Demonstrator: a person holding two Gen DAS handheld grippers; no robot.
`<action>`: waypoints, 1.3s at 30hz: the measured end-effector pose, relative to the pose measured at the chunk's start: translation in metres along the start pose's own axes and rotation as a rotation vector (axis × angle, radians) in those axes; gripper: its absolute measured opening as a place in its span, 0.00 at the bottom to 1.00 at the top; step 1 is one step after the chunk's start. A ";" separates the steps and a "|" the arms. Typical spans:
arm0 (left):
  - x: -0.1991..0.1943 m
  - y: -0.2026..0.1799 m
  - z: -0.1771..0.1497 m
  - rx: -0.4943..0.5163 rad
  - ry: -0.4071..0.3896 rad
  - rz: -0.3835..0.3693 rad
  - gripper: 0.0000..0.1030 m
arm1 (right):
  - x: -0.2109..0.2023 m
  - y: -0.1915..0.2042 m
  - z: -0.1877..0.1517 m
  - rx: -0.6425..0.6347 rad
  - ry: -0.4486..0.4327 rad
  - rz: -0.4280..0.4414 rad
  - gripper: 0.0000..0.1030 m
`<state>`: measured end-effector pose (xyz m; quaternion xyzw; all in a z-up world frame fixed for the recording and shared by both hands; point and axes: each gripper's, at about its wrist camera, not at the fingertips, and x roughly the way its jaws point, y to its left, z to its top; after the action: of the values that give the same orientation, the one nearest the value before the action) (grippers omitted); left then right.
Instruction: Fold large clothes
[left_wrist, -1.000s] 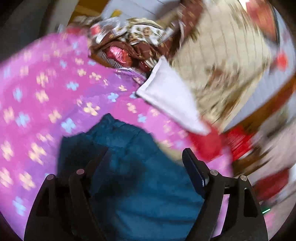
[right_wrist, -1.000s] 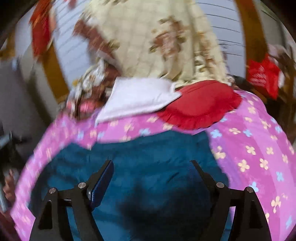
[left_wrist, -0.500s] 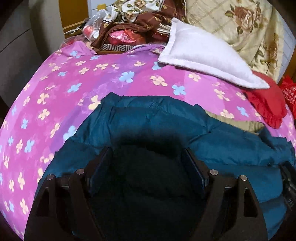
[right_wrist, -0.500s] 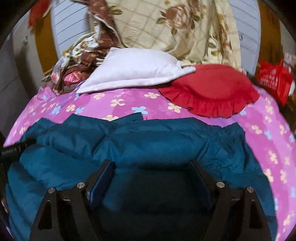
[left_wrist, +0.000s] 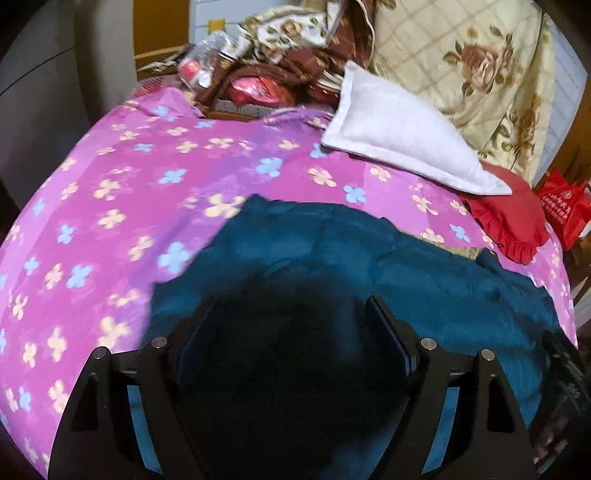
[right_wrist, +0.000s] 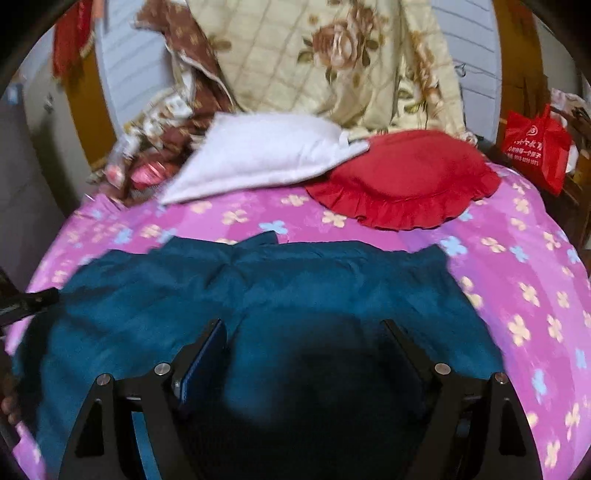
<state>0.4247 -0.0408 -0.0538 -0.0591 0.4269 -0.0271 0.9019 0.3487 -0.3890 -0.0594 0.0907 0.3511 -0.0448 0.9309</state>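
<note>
A teal jacket (right_wrist: 295, 288) lies spread on the bed (right_wrist: 517, 266), below a white pillow (right_wrist: 258, 151) and red cushion (right_wrist: 406, 177). Left gripper (left_wrist: 291, 325) and right gripper (right_wrist: 303, 343) hang over it, fingers spread wide, grasping nothing.

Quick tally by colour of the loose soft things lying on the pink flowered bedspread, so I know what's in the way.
Teal: 1, the padded teal jacket
White: 1, the flat white pillow
Red: 1, the round red frilled cushion
Total: 3
</note>
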 end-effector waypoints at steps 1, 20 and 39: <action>-0.005 0.009 -0.006 -0.006 -0.008 0.002 0.78 | -0.016 -0.005 -0.009 0.005 -0.014 0.013 0.80; -0.127 0.063 -0.092 -0.071 -0.025 -0.027 0.80 | -0.153 -0.048 -0.098 0.061 -0.045 -0.078 0.80; -0.304 0.005 -0.230 0.116 -0.242 0.092 0.80 | -0.300 0.043 -0.176 -0.123 -0.182 -0.090 0.80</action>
<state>0.0542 -0.0245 0.0341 0.0101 0.3152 -0.0029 0.9490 0.0169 -0.3052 0.0153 0.0131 0.2709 -0.0730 0.9598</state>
